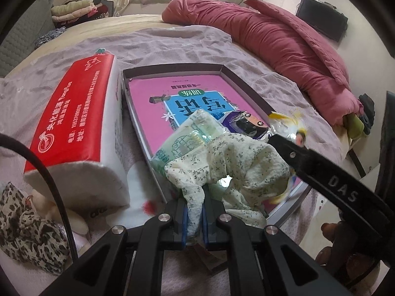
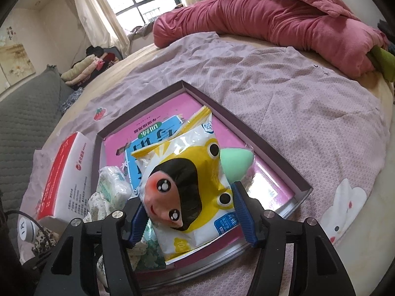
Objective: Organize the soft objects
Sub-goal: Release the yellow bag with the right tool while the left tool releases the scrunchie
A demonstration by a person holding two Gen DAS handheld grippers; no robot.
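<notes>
**A:** What did your left tool [image 1: 195, 212] have?

**B:** Your left tool was squeezed tight on the spotty cloth [image 1: 232, 170]. A fold of the cloth sat right between its blue pads [image 1: 184, 222]. The rest of the cloth lay in a heap over the near corner of the flat box [image 1: 172, 70], on top of a green wipes pack [image 1: 187, 138].

**A:** And your right tool?

**B:** Your right tool [image 2: 191, 218] stood wide apart. The cartoon-face packet [image 2: 187, 175] was between its two fingers. I could not tell if the pads pressed on it or just sat beside it. The packet lay on the pink book [image 2: 158, 109] inside the box, and a green sponge [image 2: 235, 164] peeked out just behind it.

**A:** What else was on the bed?

**B:** The box sat on a pale purple sheet [image 2: 308, 103]. A big red and white tissue pack [image 1: 74, 123] stood just beside the box. A leopard-print cloth [image 1: 27, 227] lay near it. A rolled red quilt [image 1: 284, 46] was far back on the bed.
</notes>
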